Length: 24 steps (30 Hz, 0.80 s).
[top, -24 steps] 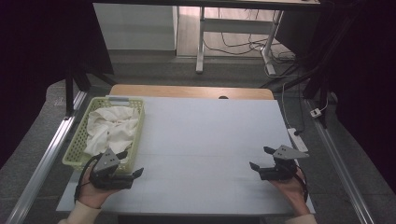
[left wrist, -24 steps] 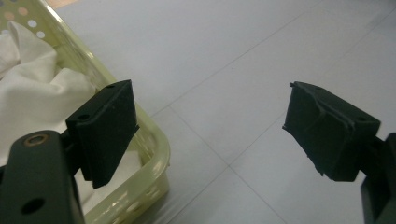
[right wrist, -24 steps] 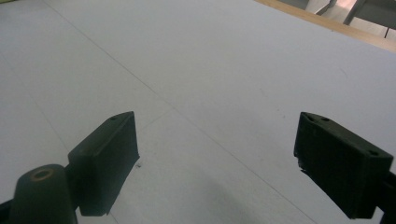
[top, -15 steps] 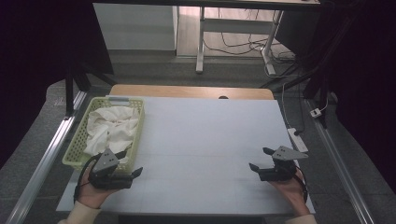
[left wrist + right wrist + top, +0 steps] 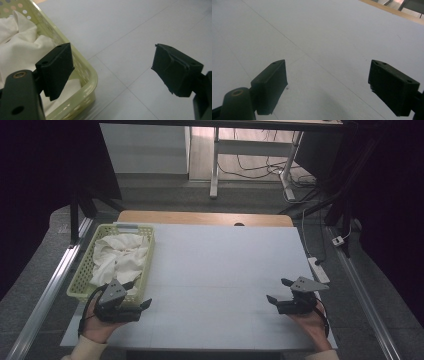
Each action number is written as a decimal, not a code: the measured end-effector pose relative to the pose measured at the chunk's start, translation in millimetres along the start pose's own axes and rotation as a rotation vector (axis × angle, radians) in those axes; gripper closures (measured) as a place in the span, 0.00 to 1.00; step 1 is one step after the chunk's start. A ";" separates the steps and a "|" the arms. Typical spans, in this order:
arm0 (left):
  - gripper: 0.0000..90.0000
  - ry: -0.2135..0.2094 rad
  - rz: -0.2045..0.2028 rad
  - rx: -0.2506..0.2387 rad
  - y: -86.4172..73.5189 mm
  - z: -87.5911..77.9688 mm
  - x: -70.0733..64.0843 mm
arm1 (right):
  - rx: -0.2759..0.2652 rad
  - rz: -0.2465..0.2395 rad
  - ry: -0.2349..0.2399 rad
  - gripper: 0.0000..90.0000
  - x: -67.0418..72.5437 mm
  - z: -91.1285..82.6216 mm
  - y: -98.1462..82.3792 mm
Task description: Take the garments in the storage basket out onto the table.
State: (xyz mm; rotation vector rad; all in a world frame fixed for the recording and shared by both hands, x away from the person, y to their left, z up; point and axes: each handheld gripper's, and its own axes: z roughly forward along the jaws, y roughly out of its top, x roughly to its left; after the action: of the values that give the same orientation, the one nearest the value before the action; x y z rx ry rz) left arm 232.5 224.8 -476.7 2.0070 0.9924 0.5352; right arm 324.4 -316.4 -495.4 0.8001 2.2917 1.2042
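A pale green basket [image 5: 148, 251] stands at the table's left side and holds crumpled white cloth [image 5: 120, 257]. My left gripper [image 5: 140, 293] hovers at the basket's near right corner, open, nothing between its jaws. In the left gripper view, the left gripper [image 5: 112, 57] has one jaw over the basket [image 5: 87, 72] and the cloth [image 5: 22, 47], the other over bare table. My right gripper [image 5: 277, 290] is near the front right of the table, open and empty. In the right gripper view, the right gripper [image 5: 327, 67] has plain white surface between its jaws.
The white table cover [image 5: 220, 270] spreads between the two grippers. A wooden strip [image 5: 200, 217] runs along the far edge. A power strip [image 5: 318, 269] lies off the right edge. Metal rails [image 5: 47, 292] flank the table, with desk legs and cables beyond.
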 end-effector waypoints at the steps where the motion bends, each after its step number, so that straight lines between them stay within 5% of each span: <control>1: 0.19 0.002 -0.001 0.001 -0.1 0.0 0.3 | 0.000 0.000 0.000 0.17 -0.2 0.0 -0.1; 12: 0.19 0.016 -0.009 -0.004 1.8 0.4 4.5 | 0.001 0.003 -0.004 0.18 0.3 0.3 -0.5; 24: 0.20 0.028 -0.029 -0.041 23.5 -9.2 19.4 | 0.007 -0.003 0.003 0.18 1.8 1.0 -0.5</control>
State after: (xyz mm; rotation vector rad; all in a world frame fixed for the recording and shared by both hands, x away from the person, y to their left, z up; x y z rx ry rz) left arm 248.7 236.3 -451.9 1.9509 1.0178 0.5646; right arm 323.5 -314.9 -496.5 0.7974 2.2997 1.1978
